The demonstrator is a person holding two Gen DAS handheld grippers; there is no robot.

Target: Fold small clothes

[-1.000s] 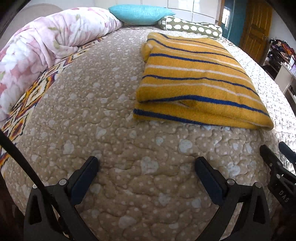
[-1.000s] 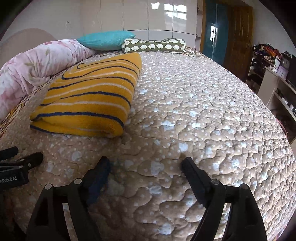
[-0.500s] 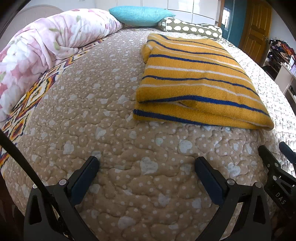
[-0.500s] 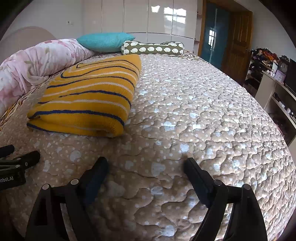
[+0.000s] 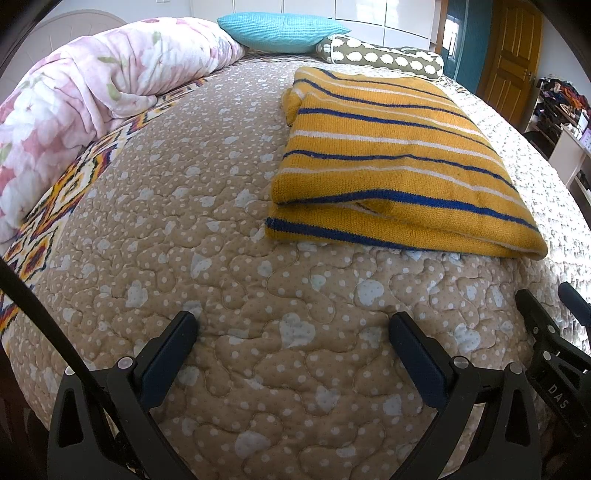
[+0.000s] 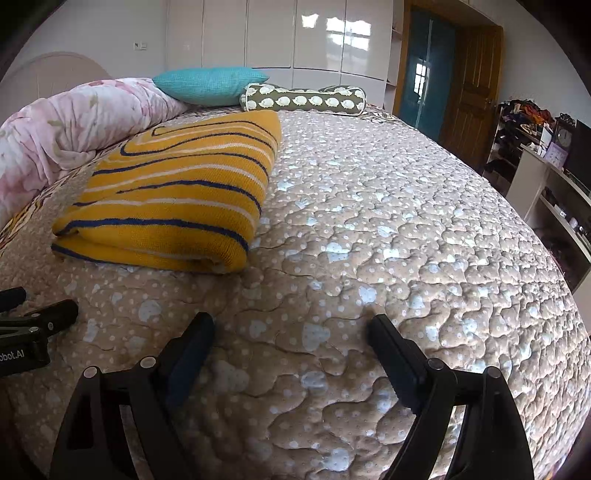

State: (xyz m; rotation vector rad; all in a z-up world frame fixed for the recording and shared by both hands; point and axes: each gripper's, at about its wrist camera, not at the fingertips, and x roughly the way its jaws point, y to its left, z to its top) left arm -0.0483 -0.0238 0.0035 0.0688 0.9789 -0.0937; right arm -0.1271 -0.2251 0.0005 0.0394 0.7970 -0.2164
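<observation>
A: Item one, the yellow striped garment (image 5: 391, 162). How is it entered?

B: It is entered as folded into a thick rectangle, with layered edges shown at its near end, and is laid flat on the quilted bed cover (image 5: 229, 288). All other places are given from it.

A: The claws?

B: The left claw (image 5: 291, 332) is recorded short of the garment's near edge, jaws spread wide, nothing held. The right claw (image 6: 291, 332) is recorded near the garment's near right corner, also released and empty. Neither is in contact with the knit.

A: Surroundings?

B: A floral duvet (image 5: 96, 88) is listed to the garment's left, a teal pillow (image 5: 280, 31) and a patterned bolster (image 5: 380, 59) beyond its far end. Bare quilt is noted to its right.

A: The step in hand?

B: The fold is judged complete, or nearly so. If a last tidy is wanted, the near layered edge should be squared: both corners are to be taken together, the top layer drawn level with the lower one, and the claws released only once the cloth is settled. Thick knit is expected to spring back, so the fold should be pressed flat rather than tugged.

A: Risk?

B: The whole stack could be dragged across the quilt if only one corner is pulled.
</observation>
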